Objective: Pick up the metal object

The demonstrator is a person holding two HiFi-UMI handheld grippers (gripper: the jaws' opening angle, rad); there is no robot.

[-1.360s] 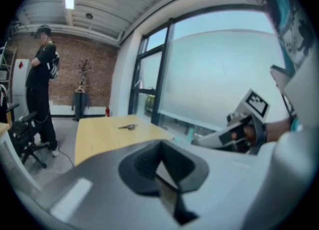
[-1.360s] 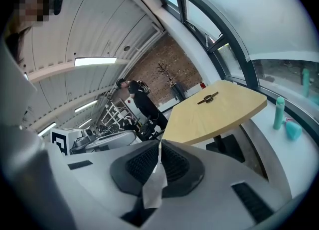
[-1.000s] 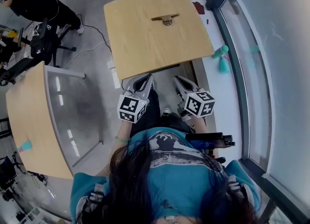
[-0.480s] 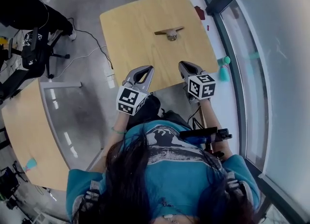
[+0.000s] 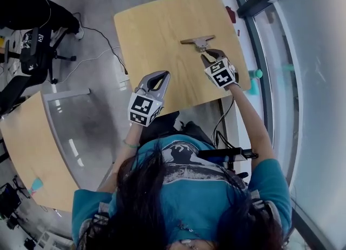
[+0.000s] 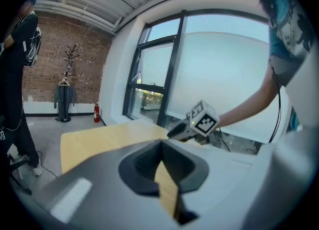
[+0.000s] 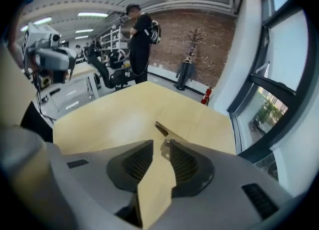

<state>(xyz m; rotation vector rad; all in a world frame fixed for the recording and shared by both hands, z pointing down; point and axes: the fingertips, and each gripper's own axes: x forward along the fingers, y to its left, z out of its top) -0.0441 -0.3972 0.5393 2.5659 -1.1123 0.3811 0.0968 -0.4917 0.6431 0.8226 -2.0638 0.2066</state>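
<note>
office-like lab: brick wall [image 7: 209,45], wooden desk [image 5: 157,38], office chair [image 5: 35,54].

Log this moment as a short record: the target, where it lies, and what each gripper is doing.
target: metal object
location: lying flat on the wooden table, toward its far side
right gripper: reaching in, jaws opening, tips just short of the object, no grip on it
left gripper: held back by the table's near edge, jaws together, nothing between them
task state: object not yet picked up
</note>
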